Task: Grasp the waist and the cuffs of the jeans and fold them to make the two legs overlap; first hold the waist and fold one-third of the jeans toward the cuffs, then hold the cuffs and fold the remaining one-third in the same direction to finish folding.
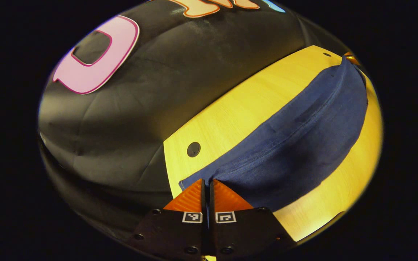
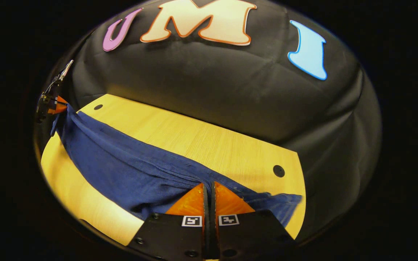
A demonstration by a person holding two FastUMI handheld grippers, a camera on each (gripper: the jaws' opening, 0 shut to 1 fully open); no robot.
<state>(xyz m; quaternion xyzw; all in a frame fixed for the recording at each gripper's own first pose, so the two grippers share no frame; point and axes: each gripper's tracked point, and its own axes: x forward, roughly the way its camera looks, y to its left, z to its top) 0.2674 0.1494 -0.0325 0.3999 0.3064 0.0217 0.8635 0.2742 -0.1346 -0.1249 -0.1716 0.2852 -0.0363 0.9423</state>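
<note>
The dark blue jeans (image 1: 296,137) hang stretched above the yellow wooden table (image 1: 238,108), sagging in the middle between the two grippers. My left gripper (image 1: 207,181) is shut on one end of the jeans near the table's corner. In the right gripper view, my right gripper (image 2: 209,185) is shut on the other end of the jeans (image 2: 129,163), where the cloth bunches by its orange fingers (image 2: 191,201). The left gripper (image 2: 54,105) appears far off at the left there, gripping the far end. I cannot tell which end is the waist.
The black cloth wall (image 2: 212,79) rises right behind the table's far edge. Round dark holes mark the table corners (image 1: 193,149) (image 2: 278,170). Bare table (image 2: 194,137) lies between the jeans and the wall, and a strip on the near side (image 2: 82,203).
</note>
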